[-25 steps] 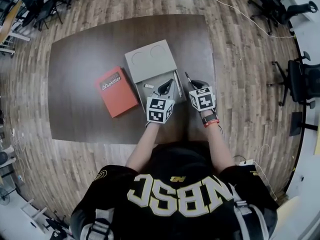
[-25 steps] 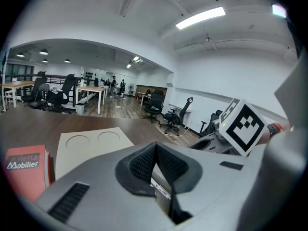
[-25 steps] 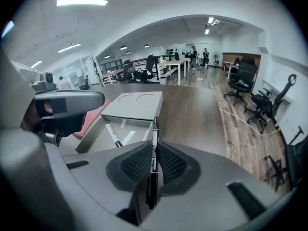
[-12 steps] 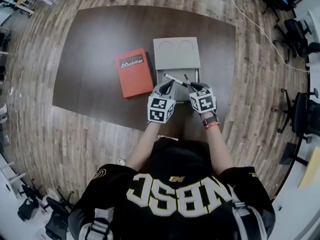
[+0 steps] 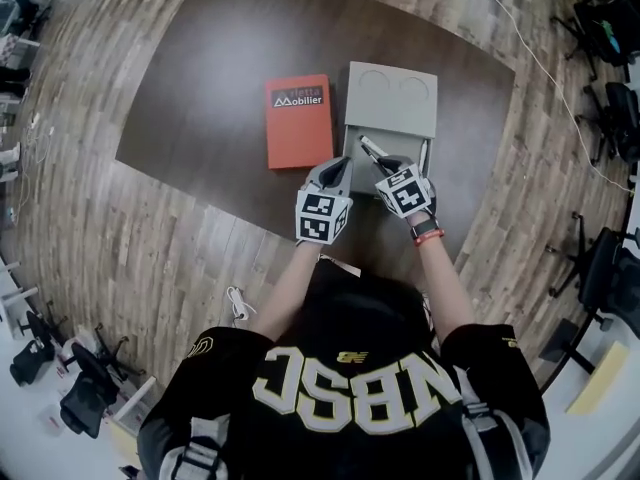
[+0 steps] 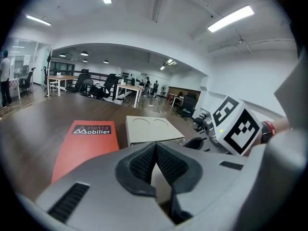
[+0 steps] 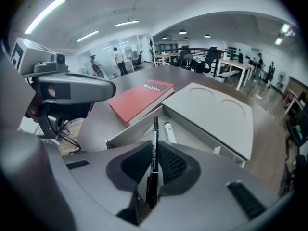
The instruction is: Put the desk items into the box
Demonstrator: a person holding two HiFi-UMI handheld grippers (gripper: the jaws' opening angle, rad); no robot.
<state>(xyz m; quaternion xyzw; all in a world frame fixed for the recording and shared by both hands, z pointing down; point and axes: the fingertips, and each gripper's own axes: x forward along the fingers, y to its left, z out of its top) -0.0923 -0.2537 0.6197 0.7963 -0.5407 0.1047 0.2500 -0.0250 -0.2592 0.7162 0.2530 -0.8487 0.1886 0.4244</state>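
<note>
On the brown table, a grey box (image 5: pixel 352 164) lies with its lid (image 5: pixel 390 96) slid back over the far half. In the right gripper view a white marker (image 7: pixel 169 132) rests in the open tray (image 7: pixel 129 131). My right gripper (image 5: pixel 385 171) is shut on a black pen (image 5: pixel 370 149), held above that tray. The pen (image 7: pixel 154 153) stands pinched between the pads and points at the tray. My left gripper (image 5: pixel 333 168) hovers beside it at the box's near left corner. Its pads (image 6: pixel 144 163) meet, with nothing between them.
A red book (image 5: pixel 298 120) lies flat against the box's left side, and it shows as a red book (image 6: pixel 86 143) in the left gripper view. A thin pen-like item (image 5: pixel 424 156) lies along the box's right wall. Office chairs (image 5: pixel 620 118) stand on the wood floor around the table.
My right gripper has carried the pen from the box's right side to above the open tray. The left gripper stays at the box's near end. The head view has swung.
</note>
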